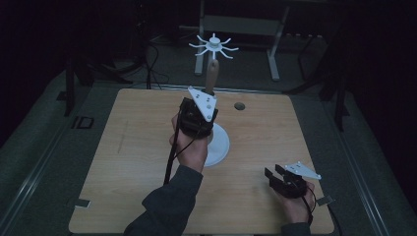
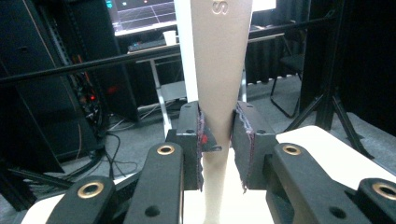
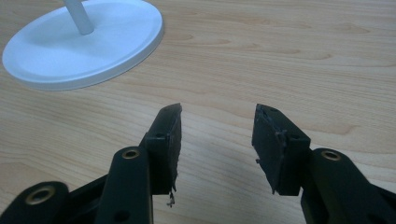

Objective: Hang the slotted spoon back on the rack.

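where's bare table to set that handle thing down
Bare patches: the left side of the table, and the strip between the stand base and the open right hand-held gripper. Crowded at centre, where the left hand-held gripper clamps the utensil handle beside the stand.

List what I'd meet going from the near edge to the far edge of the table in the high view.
Right tongs, open over bare wood → white round base → left tongs, shut on the tan handle → small dark hole in the table → past the far edge, the white hook crown atop the stand.
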